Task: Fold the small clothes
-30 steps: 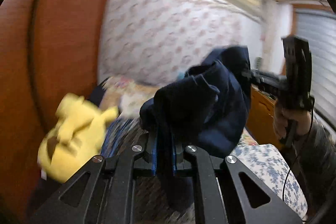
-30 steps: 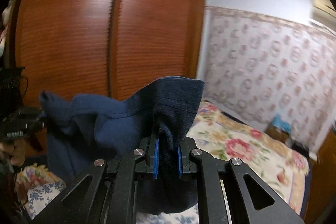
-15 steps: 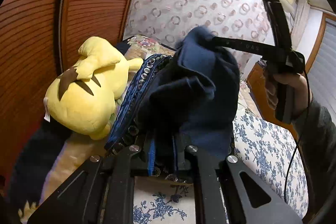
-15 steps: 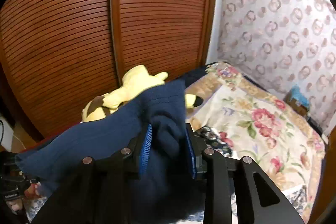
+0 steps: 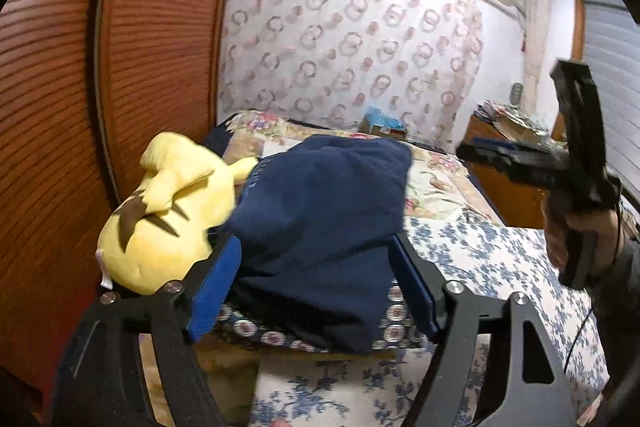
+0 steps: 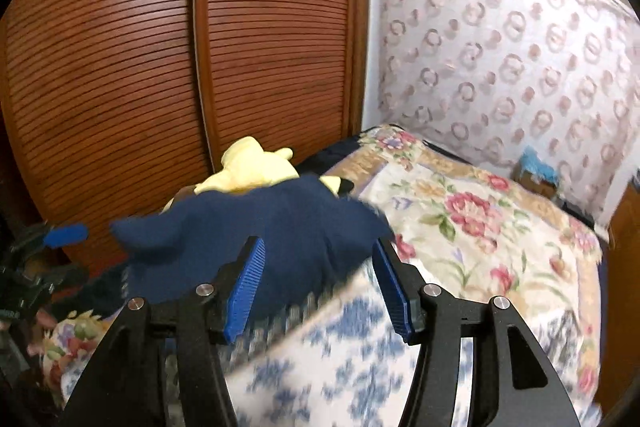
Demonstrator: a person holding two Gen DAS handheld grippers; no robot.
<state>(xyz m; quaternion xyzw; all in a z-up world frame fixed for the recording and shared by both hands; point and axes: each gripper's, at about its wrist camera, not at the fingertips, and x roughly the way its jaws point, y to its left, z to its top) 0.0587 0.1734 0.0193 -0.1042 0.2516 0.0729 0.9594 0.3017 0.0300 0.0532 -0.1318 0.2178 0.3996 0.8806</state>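
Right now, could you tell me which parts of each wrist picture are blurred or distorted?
Left wrist view: the right claw and its hand are motion-smeared, the navy garment is soft, and the wardrobe door bows from the fisheye. Right wrist view: the blue-flowered bedding is streaked, the garment's edge is blurred, while the right claw's own blue pads stay sharp.

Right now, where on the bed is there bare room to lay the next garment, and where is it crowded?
Free: the blue floral sheet right of the navy garment, and the pink floral quilt stretching toward the wallpapered wall. Crowded: the wardrobe side, where the yellow plush touches the garment, which lies on a patterned folded cloth.
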